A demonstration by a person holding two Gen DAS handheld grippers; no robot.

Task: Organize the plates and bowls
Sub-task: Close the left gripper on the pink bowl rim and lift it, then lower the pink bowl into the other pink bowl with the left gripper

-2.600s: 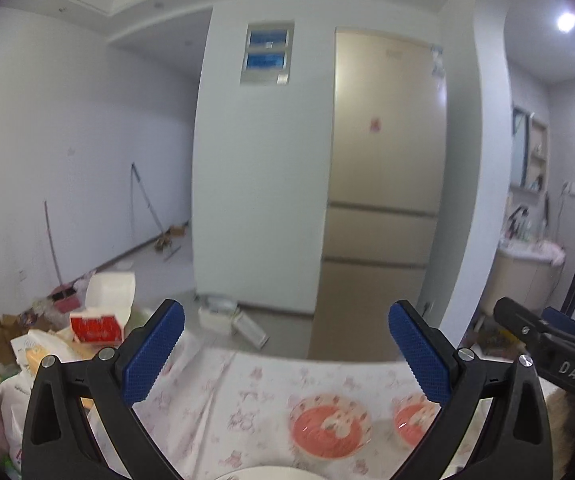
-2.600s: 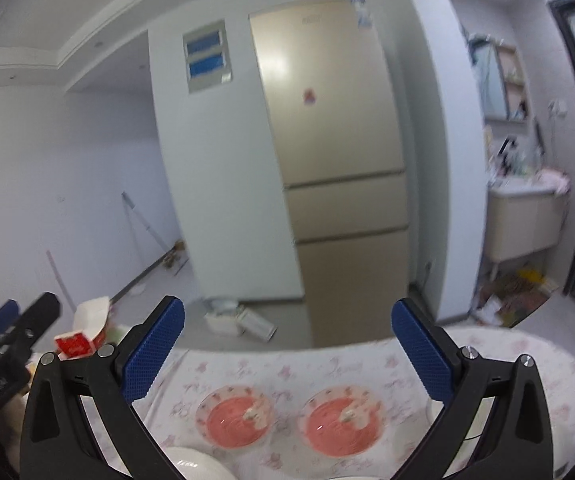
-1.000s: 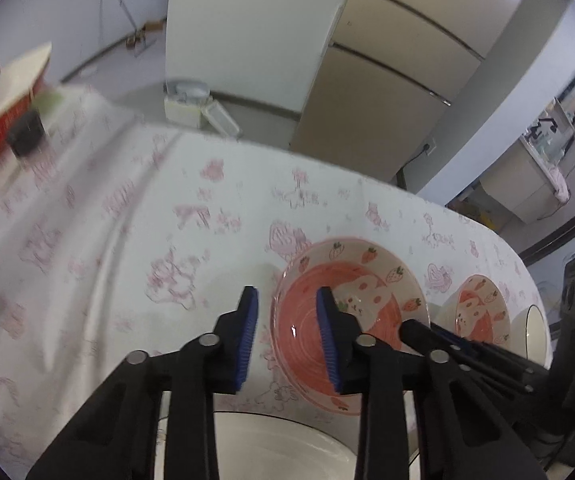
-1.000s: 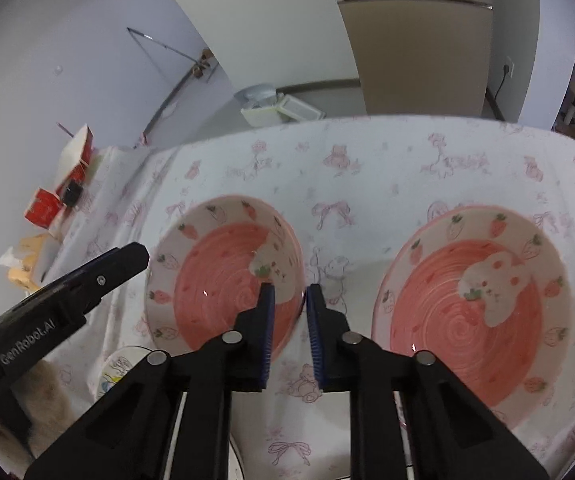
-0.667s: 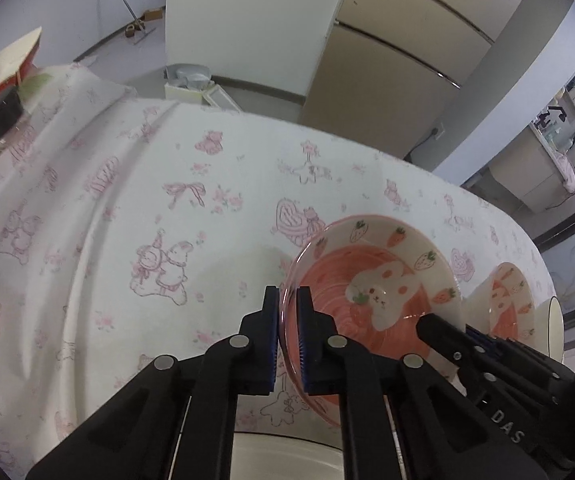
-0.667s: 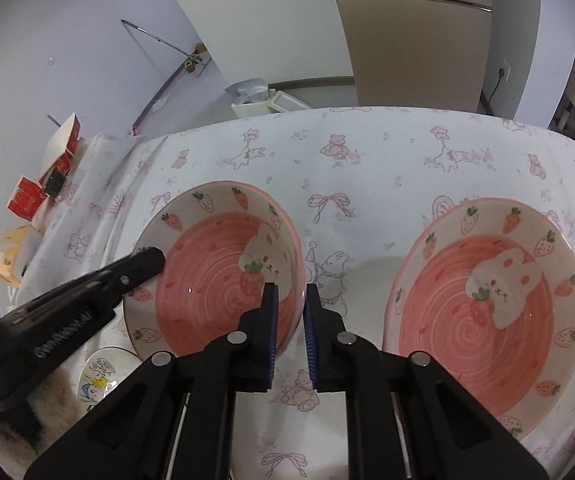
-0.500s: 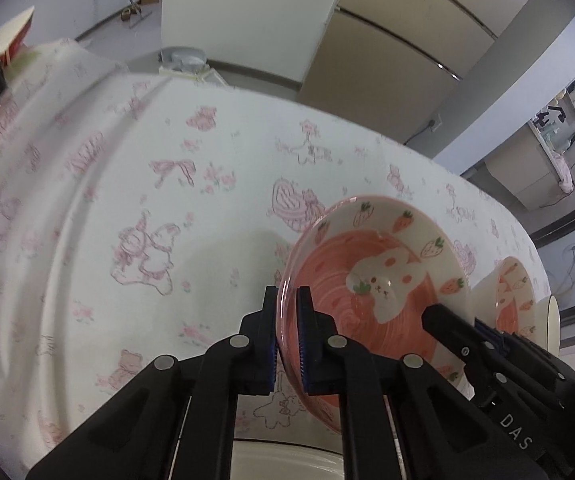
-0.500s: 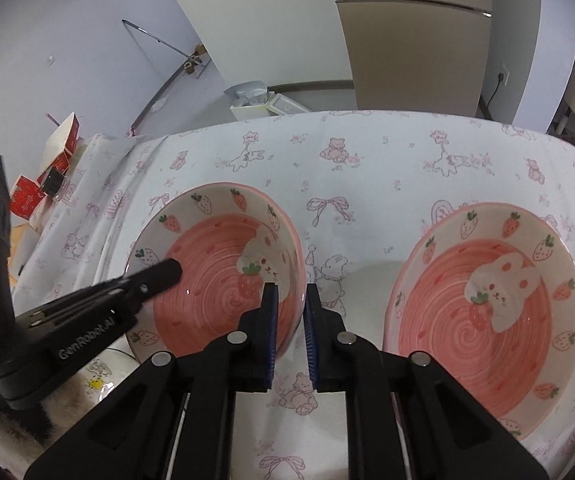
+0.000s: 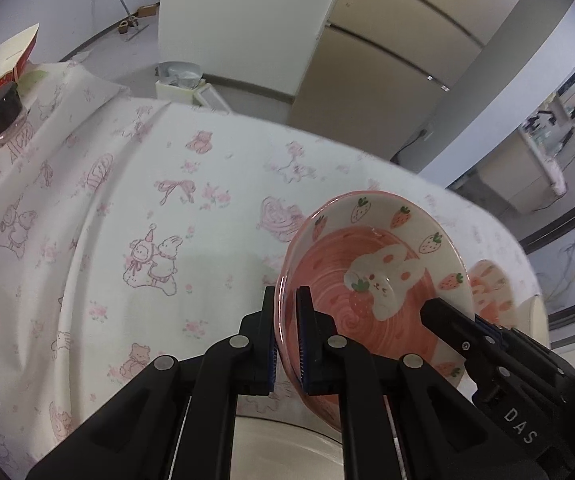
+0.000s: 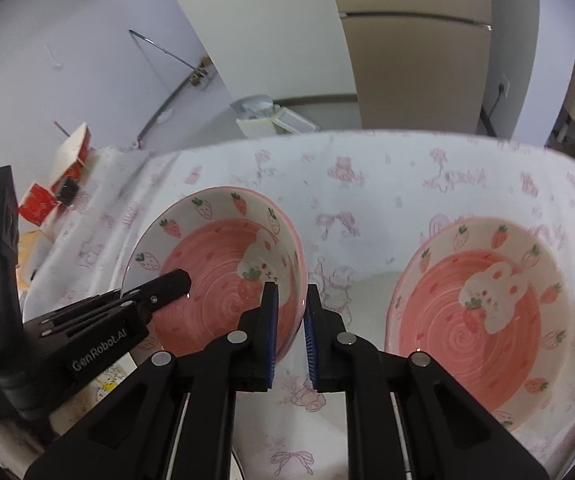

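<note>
A pink strawberry-and-rabbit bowl [image 9: 371,276] is tilted up off the tablecloth, gripped on both sides. My left gripper [image 9: 286,336] is shut on its left rim. My right gripper [image 10: 290,320] is shut on its right rim [image 10: 297,264]; the same bowl [image 10: 215,264] shows in the right wrist view. A second matching pink bowl [image 10: 483,312] rests on the cloth to the right, partly hidden in the left wrist view [image 9: 491,284]. A white plate [image 9: 287,448] lies below the held bowl at the near edge.
The table carries a white cloth with pink prints [image 9: 127,208]. A red-and-white carton [image 9: 3,64] and a dark-lidded jar [image 9: 1,116] stand at the far left. A small white printed dish [image 10: 105,384] lies near the left. A beige fridge [image 10: 415,40] stands behind.
Both grippers came down from a raised, open pose and shut on opposite rims of the left pink bowl. Over the last half second the bowl has lifted and tilted slightly.
</note>
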